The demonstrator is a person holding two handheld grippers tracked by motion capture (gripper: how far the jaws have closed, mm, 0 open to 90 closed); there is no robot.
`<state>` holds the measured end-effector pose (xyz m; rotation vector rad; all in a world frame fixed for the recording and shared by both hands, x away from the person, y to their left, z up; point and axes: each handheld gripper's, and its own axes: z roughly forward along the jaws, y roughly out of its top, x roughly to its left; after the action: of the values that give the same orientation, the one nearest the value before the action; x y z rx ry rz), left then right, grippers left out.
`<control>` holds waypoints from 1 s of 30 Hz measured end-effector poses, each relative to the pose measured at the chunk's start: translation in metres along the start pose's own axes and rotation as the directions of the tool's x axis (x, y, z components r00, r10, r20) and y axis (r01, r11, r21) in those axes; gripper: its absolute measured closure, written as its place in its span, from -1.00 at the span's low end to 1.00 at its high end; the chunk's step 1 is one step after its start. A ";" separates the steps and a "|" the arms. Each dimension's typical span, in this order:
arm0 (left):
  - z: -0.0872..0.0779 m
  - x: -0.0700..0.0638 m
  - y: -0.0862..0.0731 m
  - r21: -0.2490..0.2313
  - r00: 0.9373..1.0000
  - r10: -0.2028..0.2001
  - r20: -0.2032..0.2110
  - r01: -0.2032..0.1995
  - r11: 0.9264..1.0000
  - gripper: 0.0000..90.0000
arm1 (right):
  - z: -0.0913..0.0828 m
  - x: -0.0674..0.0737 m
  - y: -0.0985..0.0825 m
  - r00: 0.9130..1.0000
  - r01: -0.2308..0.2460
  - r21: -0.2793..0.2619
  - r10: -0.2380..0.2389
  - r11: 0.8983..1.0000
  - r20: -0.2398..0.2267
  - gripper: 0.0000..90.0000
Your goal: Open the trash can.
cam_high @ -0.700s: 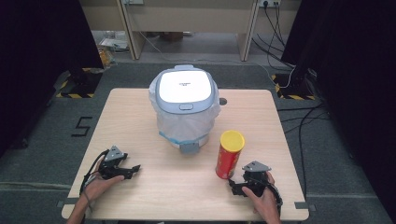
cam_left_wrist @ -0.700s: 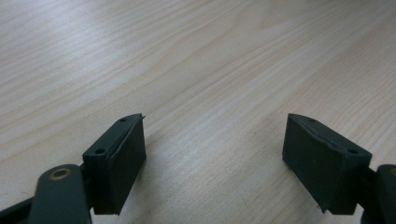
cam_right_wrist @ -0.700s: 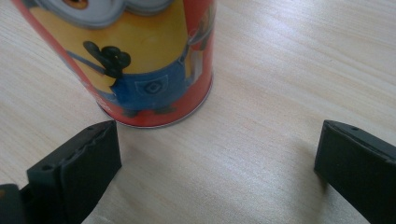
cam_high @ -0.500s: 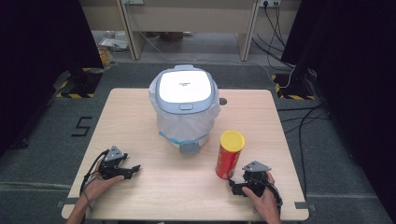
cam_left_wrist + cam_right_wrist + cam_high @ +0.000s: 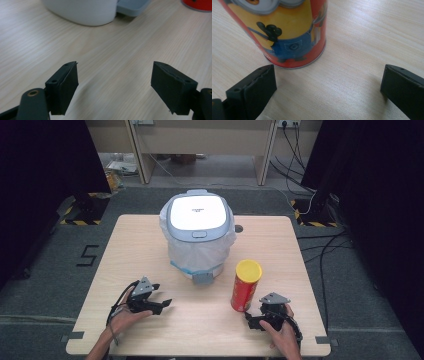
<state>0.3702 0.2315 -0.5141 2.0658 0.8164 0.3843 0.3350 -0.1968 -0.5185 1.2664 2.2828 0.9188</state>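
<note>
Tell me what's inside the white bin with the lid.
A white plastic liner bag is folded out over the rim of the bin and hangs down its sides. The closed lid covers the opening, so any contents are hidden.

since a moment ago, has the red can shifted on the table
No. The red can stands in the same spot, just right of the bin's foot pedal and ahead of the right gripper.
</note>
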 end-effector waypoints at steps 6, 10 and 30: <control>0.017 -0.017 0.016 -0.040 0.998 0.034 0.057 -0.031 0.999 -0.52 | 0.000 0.000 0.000 1.000 0.001 0.000 -0.001 1.000 0.000 -0.99; 0.025 -0.020 0.022 -0.037 0.996 0.049 0.074 -0.046 0.998 -0.54 | 0.000 0.000 0.000 1.000 0.001 0.000 -0.001 1.000 0.000 -0.99; 0.064 -0.045 0.054 -0.091 0.986 0.105 0.133 -0.094 0.991 -0.51 | 0.000 0.000 0.000 1.000 0.001 0.000 -0.001 1.000 0.000 -0.99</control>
<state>0.3937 0.1398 -0.5061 2.0340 0.6061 0.3216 0.3352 -0.1970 -0.5185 1.2648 2.2827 0.9185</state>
